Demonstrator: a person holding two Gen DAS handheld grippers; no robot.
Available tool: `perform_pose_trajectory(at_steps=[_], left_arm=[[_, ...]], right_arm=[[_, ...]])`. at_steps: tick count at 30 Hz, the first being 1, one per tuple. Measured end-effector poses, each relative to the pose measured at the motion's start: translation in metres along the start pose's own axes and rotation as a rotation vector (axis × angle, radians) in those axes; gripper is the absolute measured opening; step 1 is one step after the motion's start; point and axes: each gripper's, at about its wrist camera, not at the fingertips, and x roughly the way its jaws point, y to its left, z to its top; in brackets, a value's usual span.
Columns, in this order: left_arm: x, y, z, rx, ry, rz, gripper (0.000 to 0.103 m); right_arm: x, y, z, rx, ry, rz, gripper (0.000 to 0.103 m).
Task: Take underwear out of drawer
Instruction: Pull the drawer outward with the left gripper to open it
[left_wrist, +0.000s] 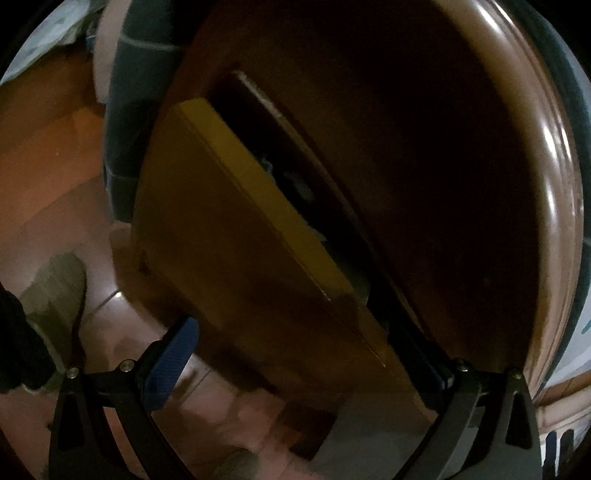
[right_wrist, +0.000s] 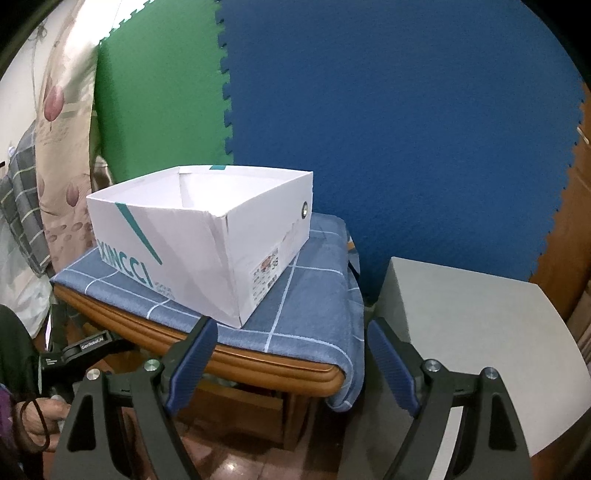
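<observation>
The drawer (left_wrist: 258, 236) under the desk (left_wrist: 461, 166) was seen partly pulled out, dark clothing (left_wrist: 295, 184) inside not yet taken, with the left tool (left_wrist: 306, 354) spread around its front and the right tool (right_wrist: 291, 354) spread, empty, near a white box (right_wrist: 207, 229).

drawer (left_wrist: 280, 236) contents dark, indistinct, left view blurred

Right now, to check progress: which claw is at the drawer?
The left claw, open astride the drawer front; the right claw is open and empty, facing the white box.
</observation>
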Motion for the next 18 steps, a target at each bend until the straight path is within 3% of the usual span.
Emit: perform_pose_trajectory(at_steps=[9,12,18], left_arm=[[0.003,0.012,-0.009,-0.113,-0.048,-0.054,0.103],[0.008,0.021,-0.006,-0.175,0.002,-0.083,0.103],[0.015,0.026,0.010,-0.206,0.118,-0.086,0.103]], right_arm=[[0.002,0.006,-0.001,-0.023,0.014,0.005,0.086],[0.003,0.007,-0.001,-0.027,0.018,0.008,0.086],[0.004,0.008,-0.003,-0.027,0.024,0.019,0.086]])
